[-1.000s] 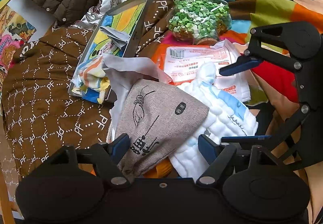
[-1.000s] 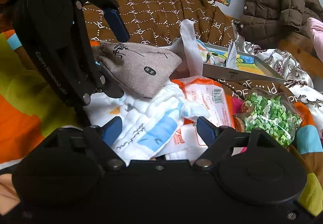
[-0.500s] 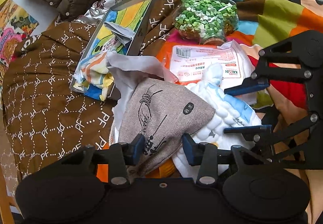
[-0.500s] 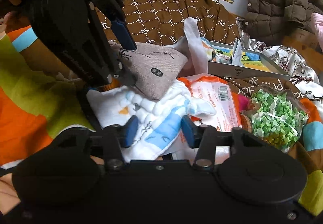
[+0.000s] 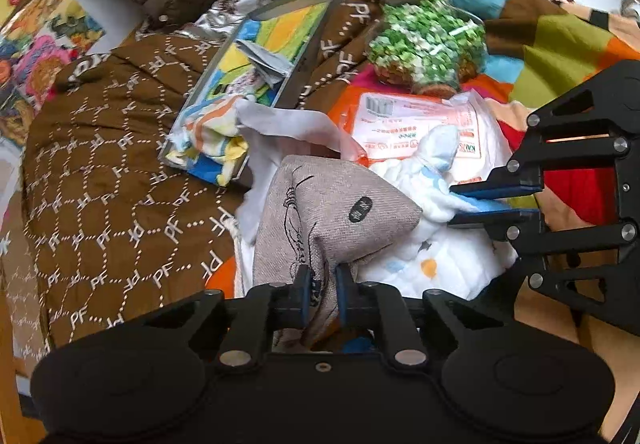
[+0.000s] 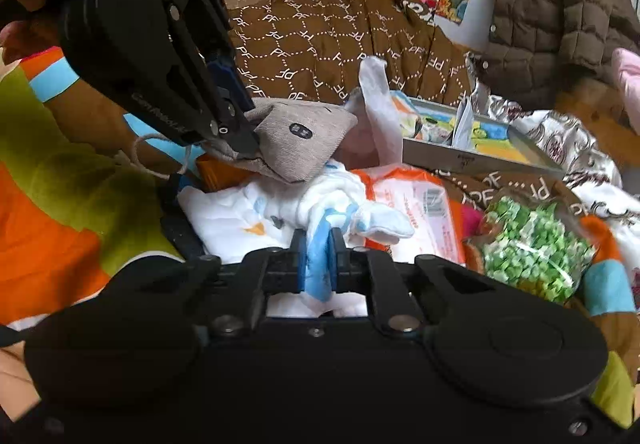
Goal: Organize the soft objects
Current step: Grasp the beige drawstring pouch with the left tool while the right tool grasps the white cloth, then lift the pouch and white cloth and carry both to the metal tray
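Left wrist view: left gripper (image 5: 320, 294) jaws closing on the near corner of the grey pouch (image 5: 336, 212), fabric pinched between the pads. Pouch resting on the white cloth (image 5: 436, 256), on the bed. Right gripper (image 5: 486, 204) seen from the side, jaws together on a blue-and-white fold of that cloth. Risk: pouch overlaps the cloth, so lifting either likely drags the other; a thin corner pinch may slip out. Plastic bag (image 5: 288, 124) touching the pouch's far edge; could come along. Open room: brown quilt (image 5: 112, 180) to the left lies bare; tray (image 5: 256, 84) edge near, behind the bag.

Right wrist view: right gripper (image 6: 318, 258) jaws clamped on a blue fold of the white cloth (image 6: 240, 212). Left gripper (image 6: 236, 124) nipping the grey pouch (image 6: 304, 140) above the cloth. Risk: pouch drawstring (image 6: 160, 154) hanging loose, may snag. Packet (image 6: 420, 212) partly under the cloth's tip; may slide. Jar of green pieces (image 6: 536, 244) close on the right, could be knocked. Little clear space rightward; more at left.
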Tool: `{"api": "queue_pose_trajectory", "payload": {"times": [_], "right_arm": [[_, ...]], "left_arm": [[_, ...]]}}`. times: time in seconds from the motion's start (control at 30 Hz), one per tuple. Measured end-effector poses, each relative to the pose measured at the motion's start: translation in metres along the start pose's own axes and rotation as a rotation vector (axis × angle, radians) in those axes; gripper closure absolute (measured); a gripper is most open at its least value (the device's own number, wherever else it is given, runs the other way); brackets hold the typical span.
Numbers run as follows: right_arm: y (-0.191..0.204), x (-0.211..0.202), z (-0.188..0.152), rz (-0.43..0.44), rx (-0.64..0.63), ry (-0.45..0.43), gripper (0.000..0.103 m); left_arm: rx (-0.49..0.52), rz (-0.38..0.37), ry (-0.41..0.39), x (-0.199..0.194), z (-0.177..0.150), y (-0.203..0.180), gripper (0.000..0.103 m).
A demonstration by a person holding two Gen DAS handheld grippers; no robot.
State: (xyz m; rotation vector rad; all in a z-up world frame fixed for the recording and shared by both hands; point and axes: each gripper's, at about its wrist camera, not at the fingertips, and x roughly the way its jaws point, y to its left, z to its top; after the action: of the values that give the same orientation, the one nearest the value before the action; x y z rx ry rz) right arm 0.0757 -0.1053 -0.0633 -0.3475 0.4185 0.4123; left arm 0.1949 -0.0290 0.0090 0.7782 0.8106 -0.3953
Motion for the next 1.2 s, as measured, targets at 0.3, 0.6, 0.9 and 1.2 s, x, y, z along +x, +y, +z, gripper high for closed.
{"api": "queue_pose_trajectory", "payload": {"times": [0.3, 0.6, 0.9, 1.2], "right_arm": [[-0.011, -0.015, 0.007, -0.061, -0.018, -0.026, 0.100], [-0.019, -0.033, 0.013, -0.127, -0.075, -0.083, 0.100], [-0.024, -0.045, 0.016, -0.196, -0.100, -0.113, 0.100], [-0.026, -0.049, 0.023, -0.238, -0.157, -0.162, 0.100]], "left_arm": [[-0.169, 0.068, -0.038, -0.032, -0.023, -0.003, 0.097], [-0.267, 0.009, -0.131, -0.070, -0.039, -0.015, 0.097], [-0.236, -0.076, -0.168, -0.084, -0.040, -0.038, 0.097], [-0.203, -0.068, -0.301, -0.093, -0.011, -0.022, 0.097]]}}
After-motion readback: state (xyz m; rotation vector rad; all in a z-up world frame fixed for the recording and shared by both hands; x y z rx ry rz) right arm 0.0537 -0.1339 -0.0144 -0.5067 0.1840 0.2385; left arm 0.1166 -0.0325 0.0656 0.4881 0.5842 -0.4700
